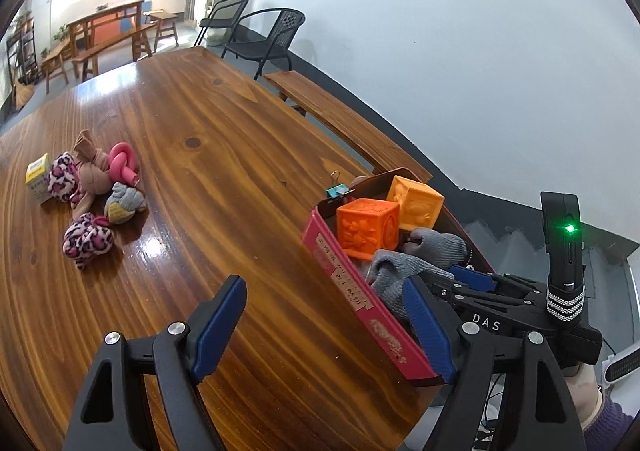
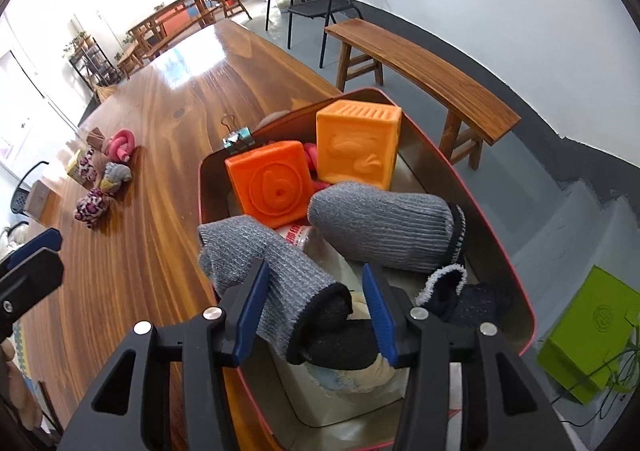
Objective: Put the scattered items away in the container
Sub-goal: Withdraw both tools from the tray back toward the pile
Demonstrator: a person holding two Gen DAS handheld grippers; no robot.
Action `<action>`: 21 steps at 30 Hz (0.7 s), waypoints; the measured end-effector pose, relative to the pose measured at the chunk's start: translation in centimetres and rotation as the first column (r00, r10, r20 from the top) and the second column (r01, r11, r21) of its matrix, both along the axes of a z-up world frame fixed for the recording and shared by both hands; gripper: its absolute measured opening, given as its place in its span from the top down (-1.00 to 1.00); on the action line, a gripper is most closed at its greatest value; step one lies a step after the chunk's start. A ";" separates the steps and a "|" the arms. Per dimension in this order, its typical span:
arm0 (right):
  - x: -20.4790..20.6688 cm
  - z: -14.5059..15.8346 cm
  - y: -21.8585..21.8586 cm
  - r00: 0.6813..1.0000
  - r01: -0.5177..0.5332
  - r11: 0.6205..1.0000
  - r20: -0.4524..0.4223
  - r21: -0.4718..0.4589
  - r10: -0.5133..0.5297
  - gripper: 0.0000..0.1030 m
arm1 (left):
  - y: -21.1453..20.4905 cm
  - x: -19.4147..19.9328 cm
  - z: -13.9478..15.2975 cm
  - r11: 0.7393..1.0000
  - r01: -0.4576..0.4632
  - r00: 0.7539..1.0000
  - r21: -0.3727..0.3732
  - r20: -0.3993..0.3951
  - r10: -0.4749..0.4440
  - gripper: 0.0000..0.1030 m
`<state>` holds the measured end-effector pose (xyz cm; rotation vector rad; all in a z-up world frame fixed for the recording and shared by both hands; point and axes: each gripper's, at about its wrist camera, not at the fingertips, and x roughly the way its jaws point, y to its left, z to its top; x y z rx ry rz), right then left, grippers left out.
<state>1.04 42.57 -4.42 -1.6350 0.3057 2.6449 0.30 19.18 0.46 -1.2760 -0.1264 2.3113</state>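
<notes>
Here, the wooden table (image 1: 208, 139) carries a red tin (image 2: 496, 219) at its near edge, holding two orange cubes (image 2: 276, 183) and a grey glove (image 2: 384, 225). The right gripper (image 2: 316, 307), jaws apart, straddles a second grey glove (image 2: 276, 283) over the tin without pinching it. The left gripper (image 1: 324, 327) hangs spread and empty. Knotted socks (image 1: 90, 237) lie well apart.

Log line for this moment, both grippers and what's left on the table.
left gripper: open, empty, over table | right gripper: open around grey sock in red tin | left out: sock bundles
</notes>
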 end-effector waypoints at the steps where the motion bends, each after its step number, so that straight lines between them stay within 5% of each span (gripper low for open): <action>1: 0.0 -0.1 0.2 1.000 0.003 1.000 0.005 -0.006 -0.003 -0.04 | -0.2 0.0 0.0 1.000 -0.002 1.000 0.000 0.002 0.002 -0.59; 6: 0.1 -0.7 0.2 1.000 0.016 1.000 0.021 0.023 -0.017 -0.12 | -0.4 -0.1 -0.4 1.000 -0.007 1.000 -0.003 0.009 0.007 -0.59; 10: -0.3 -0.9 -0.3 1.000 0.012 0.997 0.017 0.074 -0.014 -0.19 | -1.0 -0.2 -0.7 1.000 -0.024 1.000 0.000 0.010 0.024 -0.97; 14: -0.5 -0.7 0.0 0.999 0.035 0.997 0.028 0.065 -0.037 -0.20 | -2.2 -0.6 -0.7 0.999 -0.045 0.999 0.001 0.011 0.045 -0.97; 21: 0.7 2.9 -1.3 0.995 0.069 0.994 -0.075 0.087 -0.063 -0.20 | -5.6 -1.7 -1.3 0.992 -0.121 0.993 -0.036 0.013 0.121 -0.98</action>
